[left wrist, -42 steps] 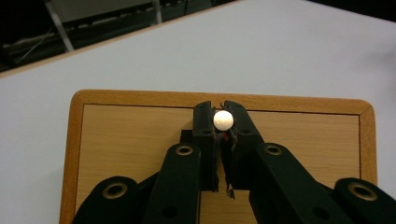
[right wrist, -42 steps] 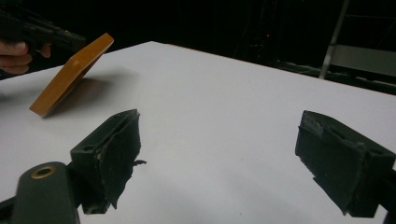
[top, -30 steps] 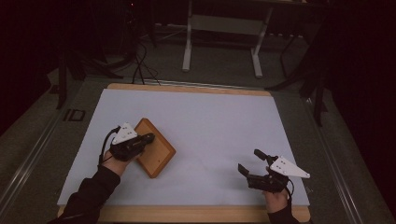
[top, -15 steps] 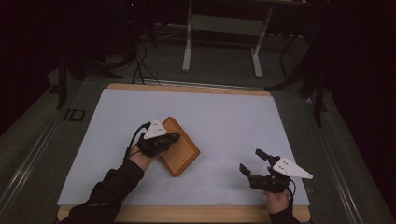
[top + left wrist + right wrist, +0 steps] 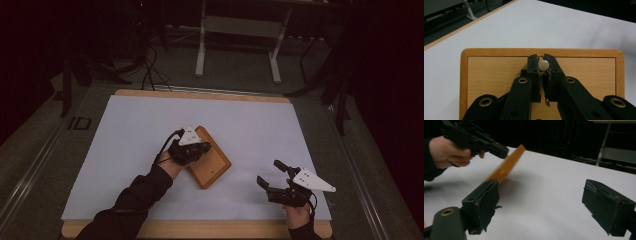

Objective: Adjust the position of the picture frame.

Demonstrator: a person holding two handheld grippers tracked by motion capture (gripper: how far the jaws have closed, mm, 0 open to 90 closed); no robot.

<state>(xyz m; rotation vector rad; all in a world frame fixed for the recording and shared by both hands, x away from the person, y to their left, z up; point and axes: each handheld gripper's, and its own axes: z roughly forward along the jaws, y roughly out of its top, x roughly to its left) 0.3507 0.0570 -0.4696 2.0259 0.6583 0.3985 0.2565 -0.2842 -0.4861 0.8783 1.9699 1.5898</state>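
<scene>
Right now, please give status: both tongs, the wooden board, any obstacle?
Left tongs shut on small metal knob of wooden board, board lifted off white table. Right tongs open, empty, apart from board. Nothing in the way.

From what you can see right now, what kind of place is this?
Probably a lab or recording workspace, not a home: a table under a white sheet with only a wooden board on it, dark surroundings, loose cables on the floor, and a metal stand behind.

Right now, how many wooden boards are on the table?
1. The wooden board sits near the middle of the white table, tilted up off it, its knob pinched in the left gripper.
</scene>
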